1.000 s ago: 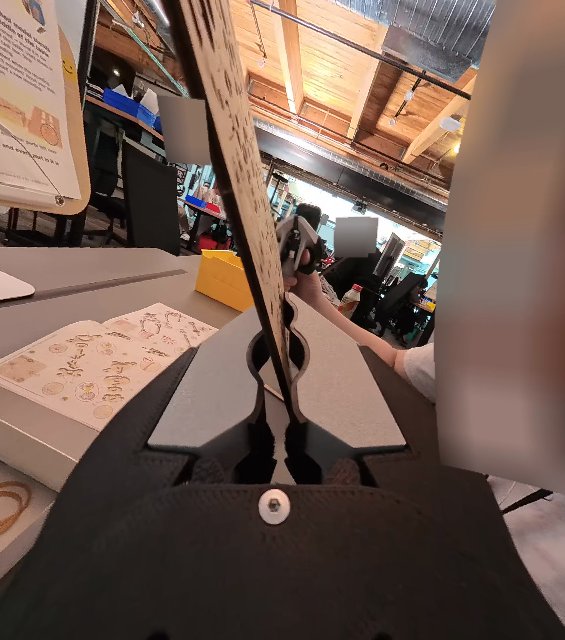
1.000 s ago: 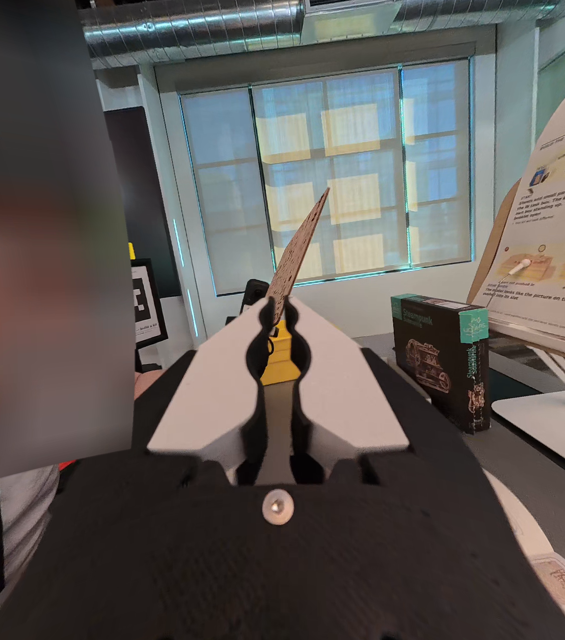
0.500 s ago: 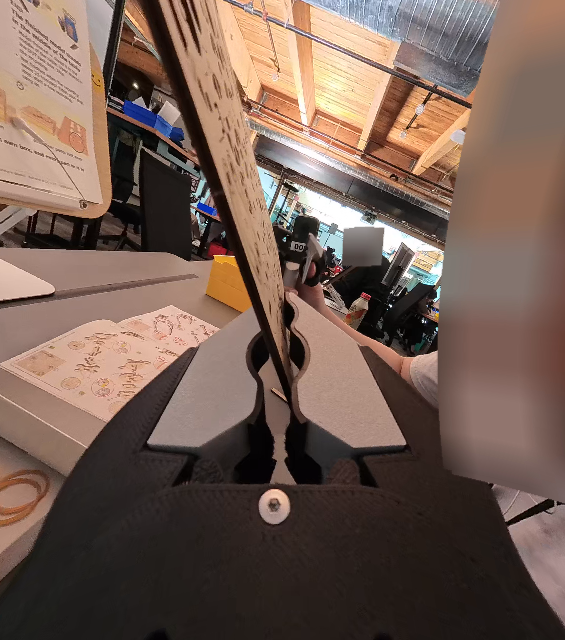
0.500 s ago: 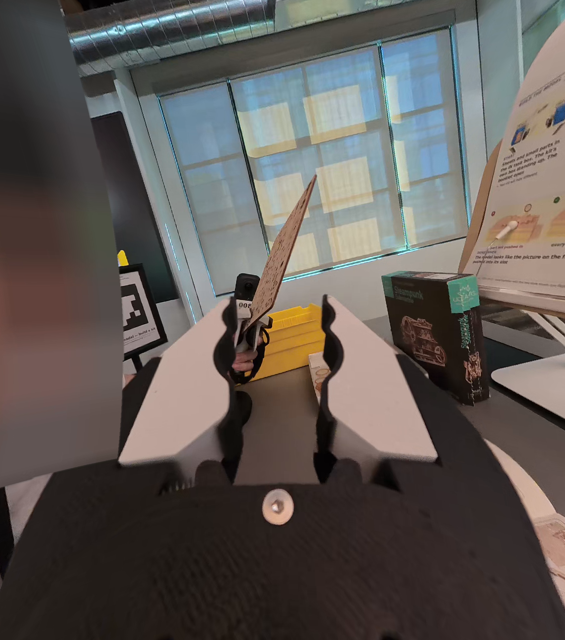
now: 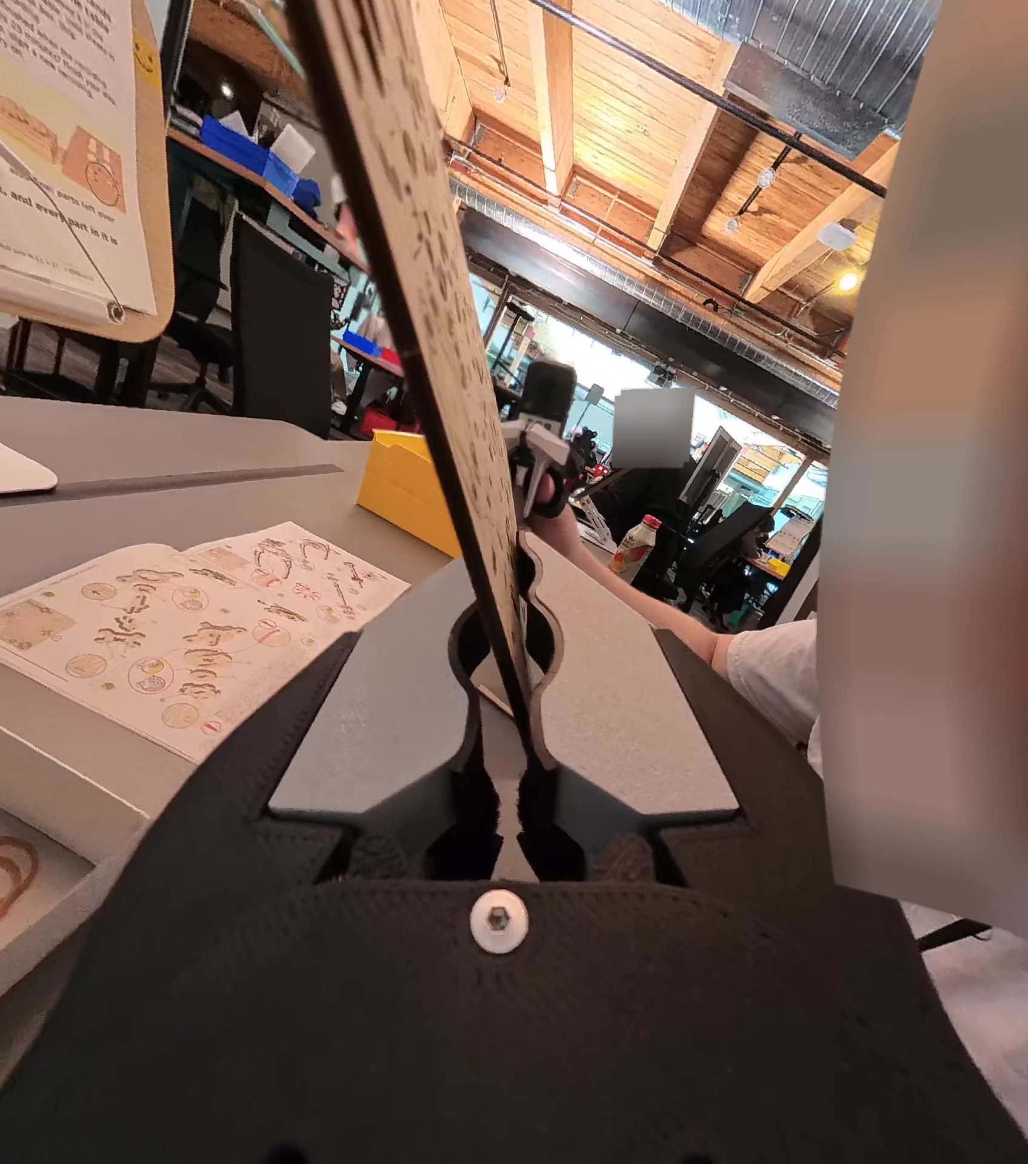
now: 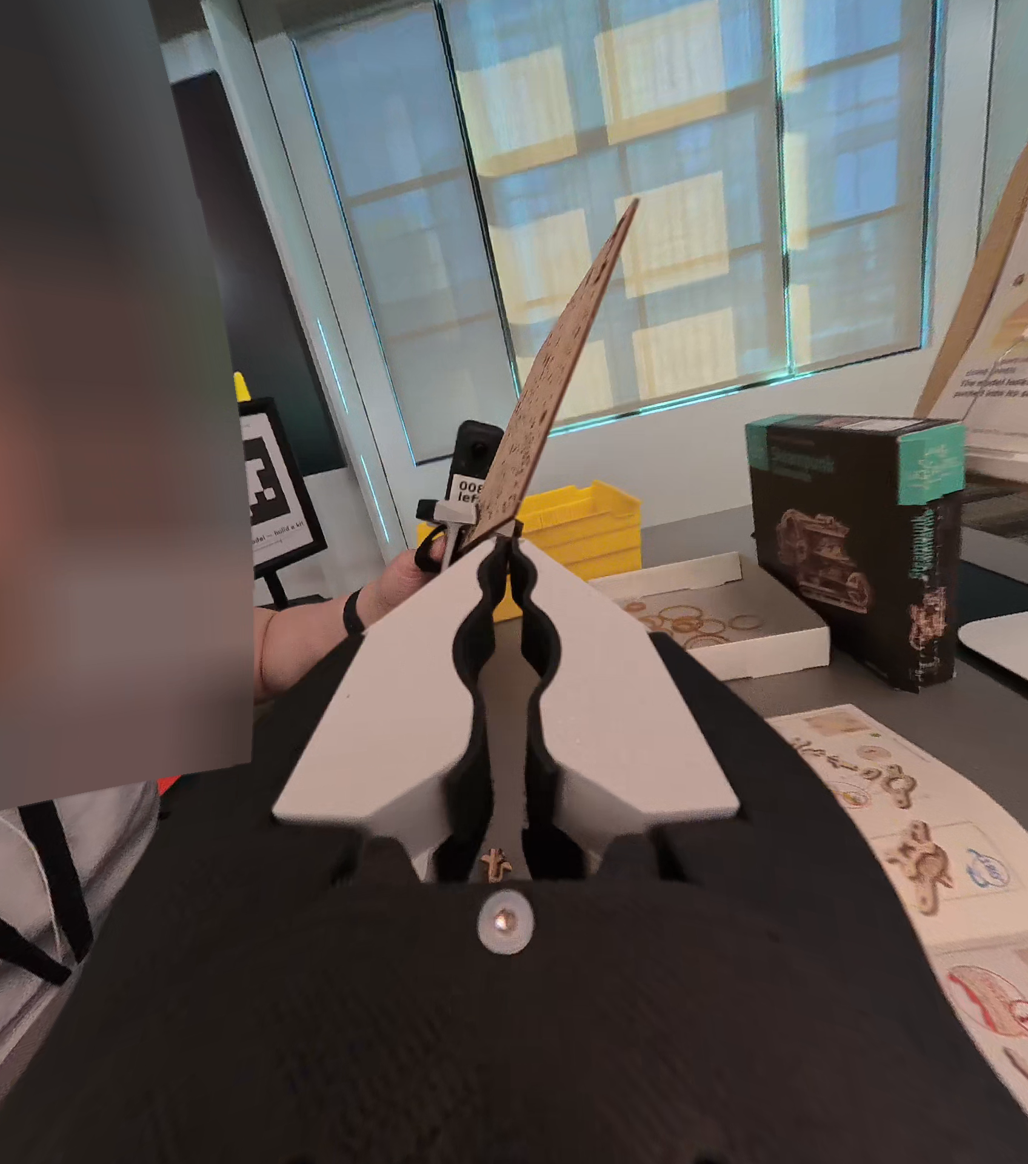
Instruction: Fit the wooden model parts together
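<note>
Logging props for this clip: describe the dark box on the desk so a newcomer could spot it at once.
Start in the right wrist view at the big window, then drop to the grey desk below it. The dark box stands upright right of the yellow bins, behind the white tray of rubber bands. Its teal top band and pale machine drawing set it apart.

I'm in an open workshop-style office. Exposed timber ceiling beams (image 5: pixel 552 94) overhead, rows of desks with blue bins (image 5: pixel 234 142) behind my grey table (image 5: pixel 121 453).
</note>
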### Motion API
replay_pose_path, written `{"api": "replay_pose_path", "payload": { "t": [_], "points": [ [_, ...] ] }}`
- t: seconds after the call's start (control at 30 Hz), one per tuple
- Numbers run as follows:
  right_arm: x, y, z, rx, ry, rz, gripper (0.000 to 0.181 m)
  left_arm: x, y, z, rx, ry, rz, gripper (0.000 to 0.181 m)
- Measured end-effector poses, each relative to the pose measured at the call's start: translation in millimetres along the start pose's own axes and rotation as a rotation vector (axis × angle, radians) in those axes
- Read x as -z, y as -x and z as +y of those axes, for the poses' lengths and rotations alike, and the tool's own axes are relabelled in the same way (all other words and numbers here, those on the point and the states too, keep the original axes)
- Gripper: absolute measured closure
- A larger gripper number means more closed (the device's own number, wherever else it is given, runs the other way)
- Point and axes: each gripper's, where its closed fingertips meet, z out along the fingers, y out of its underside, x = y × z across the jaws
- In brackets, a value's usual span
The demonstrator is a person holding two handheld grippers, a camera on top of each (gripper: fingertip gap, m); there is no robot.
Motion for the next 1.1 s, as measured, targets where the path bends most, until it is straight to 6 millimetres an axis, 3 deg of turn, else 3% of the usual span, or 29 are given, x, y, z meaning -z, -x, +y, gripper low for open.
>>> {"api": "replay_pose_path", "payload": {
  "t": [0.07, 0.17, 0.27, 0.4, 0.53, 0.77, 1.0, 1.1],
  "points": [
    [-13, 6, 5, -0.020, 0.019, -0.005, 0.181, -6, 4, 11, 0.024, 0.031, -0.018, 0.181],
    [-36, -4, 19, -0.097, 0.066, 0.138, 0.105, -14, 7, 28, 0.024, 0.100, -0.052, 0.179],
    [-52, -8, 43, -0.168, 0.132, 0.224, 0.080, -19, 8, 38, 0.028, 0.135, -0.065, 0.179],
    [-60, -17, 72, -0.259, 0.186, 0.300, 0.080, -26, 4, 48, 0.047, 0.158, -0.044, 0.181],
    [-61, -24, 86, -0.208, 0.240, 0.378, 0.081, -32, 3, 60, 0.034, 0.201, -0.060, 0.180],
    [-67, -18, 103, -0.147, 0.340, 0.364, 0.095, -37, 1, 70, 0.040, 0.232, -0.061, 0.179],
    [-71, -5, 104, -0.197, 0.332, 0.246, 0.131, -38, 1, 73, 0.039, 0.247, -0.062, 0.180],
    [-70, -7, 105, -0.184, 0.339, 0.259, 0.126, -39, 1, 75, 0.036, 0.252, -0.065, 0.180]
  ]
}}
